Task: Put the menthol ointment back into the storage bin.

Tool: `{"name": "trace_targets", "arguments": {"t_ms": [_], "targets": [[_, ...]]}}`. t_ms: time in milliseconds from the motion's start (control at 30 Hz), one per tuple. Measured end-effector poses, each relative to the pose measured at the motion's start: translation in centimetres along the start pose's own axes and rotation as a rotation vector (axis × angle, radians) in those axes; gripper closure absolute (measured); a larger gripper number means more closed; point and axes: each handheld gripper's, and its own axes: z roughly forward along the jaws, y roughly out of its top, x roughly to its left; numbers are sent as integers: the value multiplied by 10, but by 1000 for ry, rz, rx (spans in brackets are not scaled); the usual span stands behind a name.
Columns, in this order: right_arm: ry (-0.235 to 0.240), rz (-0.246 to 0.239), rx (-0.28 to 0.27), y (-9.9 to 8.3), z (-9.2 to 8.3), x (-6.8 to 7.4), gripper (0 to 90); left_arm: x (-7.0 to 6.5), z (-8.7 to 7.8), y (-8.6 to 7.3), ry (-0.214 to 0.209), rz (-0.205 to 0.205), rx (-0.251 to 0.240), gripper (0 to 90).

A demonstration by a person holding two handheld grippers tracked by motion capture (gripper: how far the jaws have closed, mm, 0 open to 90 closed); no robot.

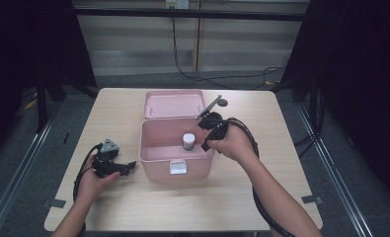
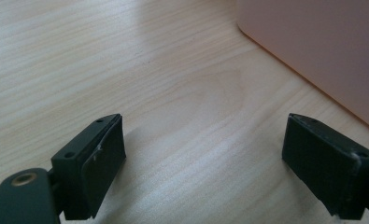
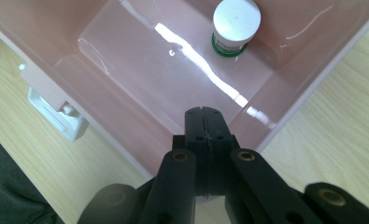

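Right gripper view is showing the right gripper (image 3: 205, 122) closing fully on nothing above the small white-capped, green-banded bottle (image 3: 235, 25) standing upright, cap upward, inside the open pink plastic box (image 3: 102, 100).

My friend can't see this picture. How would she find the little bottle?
Look at the wooden table, then the open pink box in its middle. The little bottle stands upright inside it, by the right wall. It has a white cap and a green band, and nothing else lies in the box.

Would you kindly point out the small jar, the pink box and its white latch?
small jar (image 3: 236, 19), right gripper view, white lid top
pink box (image 1: 155, 159), high view, front wall
white latch (image 1: 178, 168), high view, clasp face
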Motion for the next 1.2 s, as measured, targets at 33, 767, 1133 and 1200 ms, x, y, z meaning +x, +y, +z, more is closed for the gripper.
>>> {"name": "trace_targets", "arguments": {"t_ms": [33,767,1133,1200], "targets": [[-1,1,0,-1,0,0,900,0,0,0,0,1,0,127],[3,-19,-34,-16,-2,-2,900,5,-3,4,-19,-34,32,170],[12,-31,-66,-21,0,-2,900,22,-29,38,-20,-167,62,213],[19,-36,-72,-23,2,-2,900,24,-33,45,-21,-178,64,216]]}}
